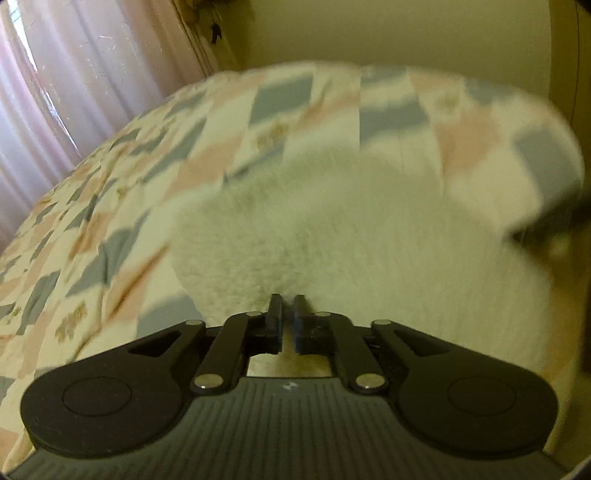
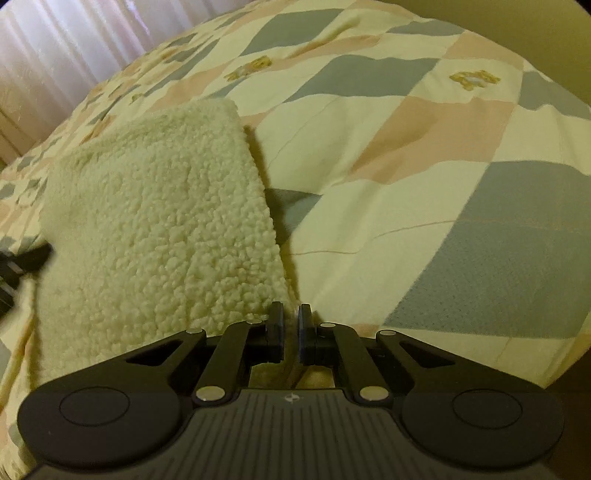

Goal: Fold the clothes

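Holding the cream fleece garment [image 2: 159, 221] by its near edge, we've got it raised off the patchwork quilt [image 2: 406, 166], the far part draping down toward the bedding. Our right gripper [image 2: 290, 325] has its jaws drawn nearly together with a sliver of fleece edge pinched at the near right corner, and our left gripper [image 1: 287, 317] is likewise closed to a narrow gap with pile bunched between the fingers, so we judge both clamped on the cloth. Each tool peeks into the other's view as a dark shape at the frame edge. Now the risk: this fabric is thick and springy, and both grips look shallow, right at the hem, so a quick swing could pull a corner free and collapse the fold. If our two hands travel unevenly, the edge will skew and the layers won't line up. Beyond the bed, pale pink curtains [image 1: 55, 92] hang along the left side and a plain wall [image 1: 406, 33] closes the far end. What we can't make out: the left view is smeared by motion, the garment's far hem and any sleeves are hidden, and how many layers are already folded is unclear.
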`<state>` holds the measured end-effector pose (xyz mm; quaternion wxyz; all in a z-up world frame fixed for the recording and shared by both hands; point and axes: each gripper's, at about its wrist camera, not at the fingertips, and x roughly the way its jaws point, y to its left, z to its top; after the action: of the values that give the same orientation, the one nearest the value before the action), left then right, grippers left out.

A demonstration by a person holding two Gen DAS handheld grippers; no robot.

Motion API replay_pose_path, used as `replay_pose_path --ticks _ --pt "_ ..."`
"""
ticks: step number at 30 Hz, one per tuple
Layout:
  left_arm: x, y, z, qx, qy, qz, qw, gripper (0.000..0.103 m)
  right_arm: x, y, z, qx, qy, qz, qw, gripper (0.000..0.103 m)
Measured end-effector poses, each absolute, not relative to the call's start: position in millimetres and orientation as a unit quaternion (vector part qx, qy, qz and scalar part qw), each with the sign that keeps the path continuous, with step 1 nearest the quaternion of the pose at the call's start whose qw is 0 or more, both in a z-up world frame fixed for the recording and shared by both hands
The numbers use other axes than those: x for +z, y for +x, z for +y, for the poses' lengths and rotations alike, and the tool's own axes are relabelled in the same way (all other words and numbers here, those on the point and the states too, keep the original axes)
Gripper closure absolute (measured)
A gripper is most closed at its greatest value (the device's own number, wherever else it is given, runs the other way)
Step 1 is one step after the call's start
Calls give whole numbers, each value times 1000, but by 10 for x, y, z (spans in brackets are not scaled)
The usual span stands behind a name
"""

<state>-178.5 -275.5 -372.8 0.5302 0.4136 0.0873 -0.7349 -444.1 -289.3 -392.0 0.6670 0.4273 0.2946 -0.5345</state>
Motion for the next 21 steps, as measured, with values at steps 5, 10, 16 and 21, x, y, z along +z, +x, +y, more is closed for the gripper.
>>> replay_pose_path --ticks 5,10,16,21 --pt "-3763 -1854 -2761 -730 424 72 531 103 -3625 -4411 -2855 -558 383 291 677 80" --pt "-3772 -1877 -2737 -729 437 52 523 103 -3376 -4086 -2720 -497 319 261 764 80" --pt "-3360 -1598 -2940 -746 377 100 540 101 -3681 -3915 -2828 -469 336 301 760 81" --pt "-3190 -1373 -3420 -743 336 120 566 102 -3699 -3962 -2845 -464 343 305 758 81"
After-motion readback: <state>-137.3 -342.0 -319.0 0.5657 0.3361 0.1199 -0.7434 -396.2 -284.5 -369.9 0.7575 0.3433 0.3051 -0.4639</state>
